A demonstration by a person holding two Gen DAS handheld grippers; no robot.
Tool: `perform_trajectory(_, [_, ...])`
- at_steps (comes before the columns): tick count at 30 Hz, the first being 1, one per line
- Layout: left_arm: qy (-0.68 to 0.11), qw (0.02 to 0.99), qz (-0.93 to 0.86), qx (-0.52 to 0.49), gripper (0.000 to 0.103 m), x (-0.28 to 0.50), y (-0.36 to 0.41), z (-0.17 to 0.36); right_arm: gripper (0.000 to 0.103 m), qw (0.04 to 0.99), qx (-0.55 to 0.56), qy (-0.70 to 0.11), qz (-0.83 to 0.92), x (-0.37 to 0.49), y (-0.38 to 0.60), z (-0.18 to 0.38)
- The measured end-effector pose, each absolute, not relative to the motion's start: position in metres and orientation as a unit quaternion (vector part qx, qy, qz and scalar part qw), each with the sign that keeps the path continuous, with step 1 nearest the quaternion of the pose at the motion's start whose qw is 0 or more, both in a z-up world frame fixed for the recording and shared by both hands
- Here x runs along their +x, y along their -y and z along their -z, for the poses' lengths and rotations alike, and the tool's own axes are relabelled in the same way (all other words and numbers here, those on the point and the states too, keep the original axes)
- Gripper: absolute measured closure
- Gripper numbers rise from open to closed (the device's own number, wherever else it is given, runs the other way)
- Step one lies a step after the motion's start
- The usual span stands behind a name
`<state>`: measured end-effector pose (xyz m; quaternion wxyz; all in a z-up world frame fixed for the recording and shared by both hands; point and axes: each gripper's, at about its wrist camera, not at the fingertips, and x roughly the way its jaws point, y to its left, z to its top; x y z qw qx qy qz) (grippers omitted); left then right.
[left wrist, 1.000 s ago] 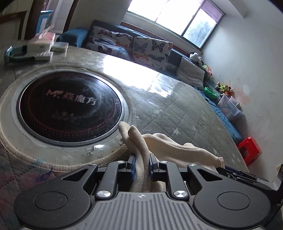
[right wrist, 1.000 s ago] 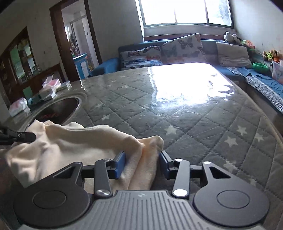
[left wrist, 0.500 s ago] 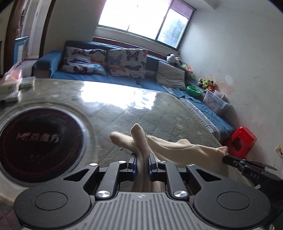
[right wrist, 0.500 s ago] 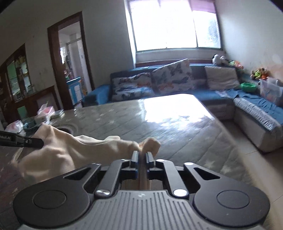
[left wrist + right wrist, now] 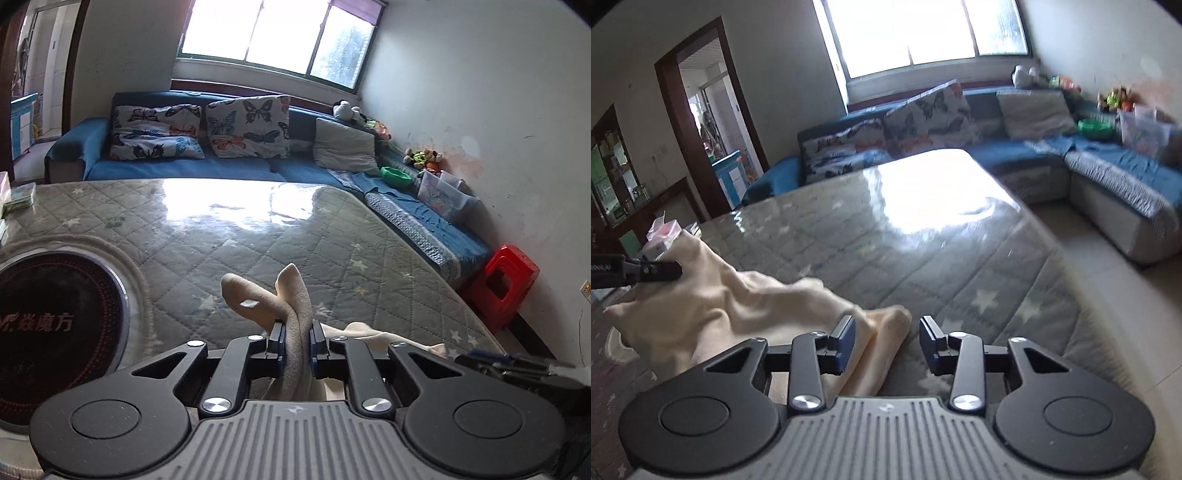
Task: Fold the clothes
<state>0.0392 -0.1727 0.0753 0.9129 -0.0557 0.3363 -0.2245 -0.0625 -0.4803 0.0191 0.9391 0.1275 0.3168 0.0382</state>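
A cream cloth is pinched in my left gripper, which is shut on a bunched fold that sticks up past the pads. The rest of the cloth trails right toward my right gripper, seen at the frame's edge. In the right wrist view the cloth stretches from my left gripper at the far left down to my right gripper. The right jaws are opening: a cloth corner lies between them against the left pad, while the right pad stands clear of it.
The table has a grey quilted star cover under shiny clear plastic, with a round black hotplate set in at left. Tissue packs sit at its far left. A blue sofa and a red stool lie beyond.
My right gripper, shut on the cloth corner half a second ago, has opened. Both hands have moved, and the views have swung toward the sofa. The left grip holds.
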Motion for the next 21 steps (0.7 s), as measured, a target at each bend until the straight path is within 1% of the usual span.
perform_trajectory(3, [-0.343, 0.913, 0.214, -0.053, 0.089, 0.042, 0.167, -0.070, 0.060, 0.932, 0.150, -0.328, -0.046, -0.054, 0.480, -0.004])
perform_trajectory(4, [-0.345, 0.913, 0.211, -0.052, 0.089, 0.043, 0.166, -0.068, 0.058, 0.932, 0.153, -0.325, -0.047, -0.054, 0.479, -0.003])
perform_trajectory(6, [-0.349, 0.913, 0.207, -0.050, 0.089, 0.044, 0.165, -0.065, 0.058, 0.932, 0.163, -0.320, -0.054, -0.052, 0.478, -0.001])
perform_trajectory(8, [-0.350, 0.913, 0.205, -0.049, 0.089, 0.045, 0.166, -0.064, 0.060, 0.932, 0.164, -0.318, -0.058, -0.050, 0.475, -0.001])
perform_trajectory(9, [-0.351, 0.913, 0.204, -0.048, 0.089, 0.046, 0.167, -0.063, 0.065, 0.932, 0.163, -0.318, -0.059, -0.049, 0.473, -0.001])
perform_trajectory(10, [-0.351, 0.913, 0.204, -0.047, 0.089, 0.045, 0.168, -0.064, 0.079, 0.932, 0.163, -0.317, -0.061, -0.048, 0.472, -0.001])
perform_trajectory(11, [-0.351, 0.913, 0.206, -0.046, 0.089, 0.044, 0.169, -0.066, 0.091, 0.932, 0.163, -0.316, -0.063, -0.047, 0.470, -0.001])
perform_trajectory(15, [-0.339, 0.914, 0.221, -0.043, 0.090, 0.040, 0.177, -0.077, 0.092, 0.944, 0.164, -0.283, -0.053, -0.058, 0.480, -0.020])
perform_trajectory(21, [-0.324, 0.911, 0.250, -0.045, 0.090, 0.043, 0.206, -0.085, 0.093, 0.965, 0.114, -0.234, -0.017, -0.068, 0.494, -0.061])
